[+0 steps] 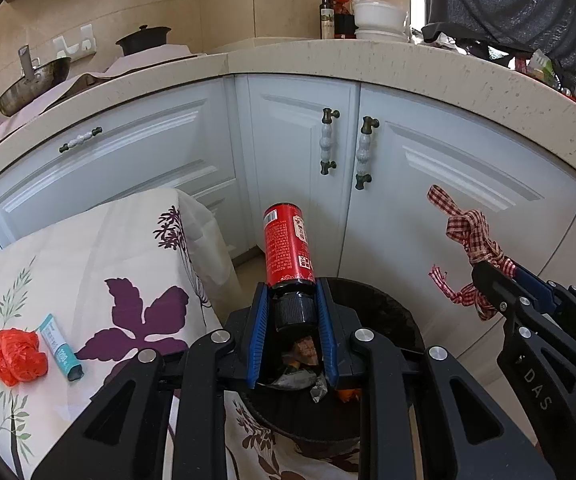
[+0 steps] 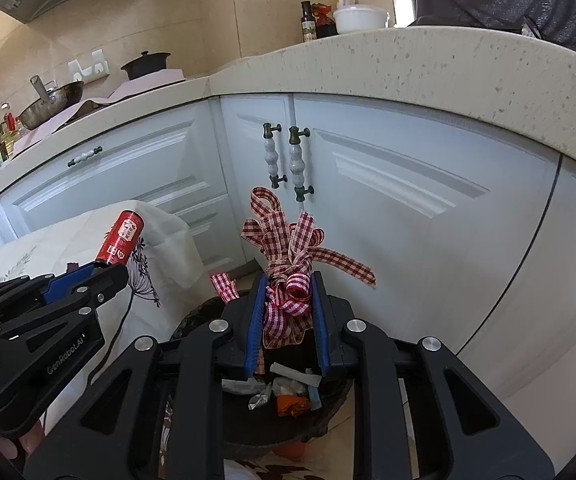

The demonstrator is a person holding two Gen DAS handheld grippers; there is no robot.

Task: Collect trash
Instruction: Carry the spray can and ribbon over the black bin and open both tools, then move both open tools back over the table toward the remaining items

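My left gripper [image 1: 291, 294] is shut on the black cap end of a red bottle [image 1: 287, 244] and holds it above the black trash bin [image 1: 384, 312]. My right gripper [image 2: 289, 286] is shut on a red-and-white checked ribbon [image 2: 288, 248] and holds it over the same bin [image 2: 200, 316], which has scraps inside. The ribbon also shows in the left wrist view [image 1: 470, 236], and the red bottle in the right wrist view [image 2: 121, 238]. A crumpled red plastic bag [image 1: 14, 356] and a small teal tube [image 1: 61, 347] lie on the floral tablecloth [image 1: 88, 240].
White cabinet doors [image 1: 428, 184] with handles stand right behind the bin under a speckled countertop [image 1: 368, 60]. A wok [image 1: 34, 84], a black pot [image 1: 144, 40], bottles and white bowls [image 1: 378, 20] sit on the counter. The cloth-covered table is left of the bin.
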